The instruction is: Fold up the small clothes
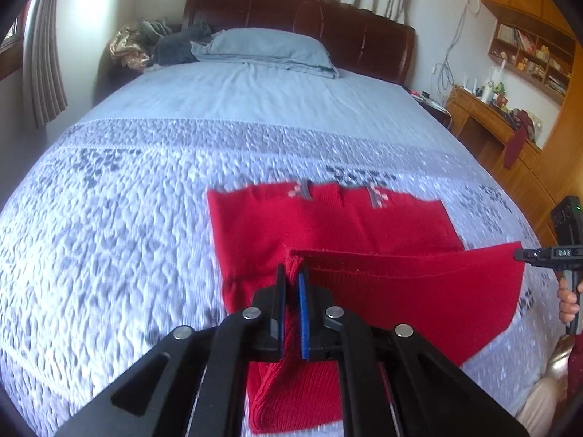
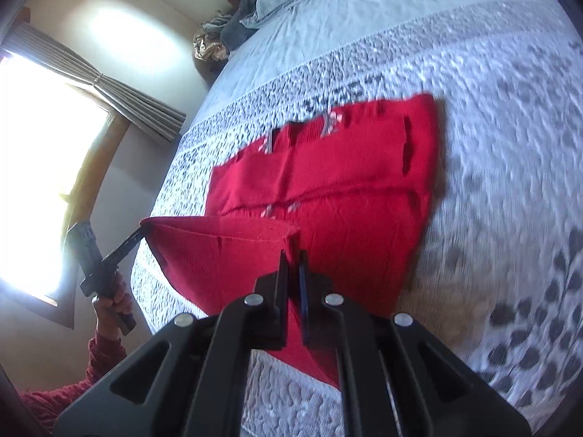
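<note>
We hold the red knitted garment (image 1: 328,225) on the pale blue quilted bedspread (image 1: 145,182). Our left gripper (image 1: 291,273) pinches its lifted hem at six o'clock, and our right gripper (image 2: 293,251) clamps the same raised edge; the far half lies flat towards twelve.

Two wrist cameras look down along their claws from close range, sharing the red garment (image 1: 328,225) on the bed (image 1: 182,167).

Strong daylight is admitted by the window (image 2: 40,167) at the left of the right wrist view, where it is blown out. Motion blur smears the bedspread (image 1: 109,236); edges are bowed and vignetted.
</note>
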`<state>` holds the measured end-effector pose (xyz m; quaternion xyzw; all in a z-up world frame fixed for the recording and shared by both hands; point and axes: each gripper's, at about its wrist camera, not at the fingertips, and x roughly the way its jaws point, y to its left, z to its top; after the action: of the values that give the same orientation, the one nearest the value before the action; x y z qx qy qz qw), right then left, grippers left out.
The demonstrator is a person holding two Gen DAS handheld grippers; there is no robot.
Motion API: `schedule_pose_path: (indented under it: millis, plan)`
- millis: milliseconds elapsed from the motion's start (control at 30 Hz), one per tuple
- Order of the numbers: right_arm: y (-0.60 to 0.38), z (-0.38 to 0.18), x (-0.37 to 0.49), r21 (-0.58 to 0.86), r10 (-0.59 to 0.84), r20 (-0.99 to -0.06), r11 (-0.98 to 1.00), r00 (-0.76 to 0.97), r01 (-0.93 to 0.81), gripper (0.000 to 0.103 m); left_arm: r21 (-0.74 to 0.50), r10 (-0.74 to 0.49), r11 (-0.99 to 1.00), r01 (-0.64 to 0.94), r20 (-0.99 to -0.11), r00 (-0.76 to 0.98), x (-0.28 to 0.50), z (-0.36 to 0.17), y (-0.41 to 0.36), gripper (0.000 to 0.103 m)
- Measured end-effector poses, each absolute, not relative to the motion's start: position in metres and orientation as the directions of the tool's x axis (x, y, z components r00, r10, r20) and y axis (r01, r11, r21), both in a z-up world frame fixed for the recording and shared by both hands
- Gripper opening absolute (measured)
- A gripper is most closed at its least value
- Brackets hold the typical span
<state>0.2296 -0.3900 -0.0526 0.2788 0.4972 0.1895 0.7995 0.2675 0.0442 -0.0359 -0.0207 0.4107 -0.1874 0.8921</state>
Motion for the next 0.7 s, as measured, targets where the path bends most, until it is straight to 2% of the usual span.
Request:
schedule_pose_path:
  millis: [133, 333, 533, 700]
  plan:
    - [-0.404, -0.04, 0.276, 0.615, 0.553, -0.7, 0.788, 0.452, -0.011, 0.004, -0.205, -0.337, 0.939, 0.278, -0.716, 0.611, 0.32, -0.033, 0.038, 0.006]
    - [-0.424, -0.05, 0.366, 0.568, 0.484, -0.752, 0.82, 0.448, 0.067, 0.003, -0.205, -0.28, 0.96, 0.192, -0.734, 0.619, 0.408, -0.053, 0.028, 0.006]
    - [-0.424, -0.094, 0.444, 0.488, 0.403, -0.831, 0.859, 0.383, 0.156, 0.003, -0.164, -0.214, 0.977, 0.139, -0.783, 0.584, 0.473, -0.093, 0.013, 0.006]
    - [-0.411, -0.139, 0.465, 0.425, 0.353, -0.881, 0.883, 0.315, 0.199, 0.003, -0.081, -0.126, 0.991, 0.111, -0.853, 0.507, 0.493, -0.144, 0.006, 0.007]
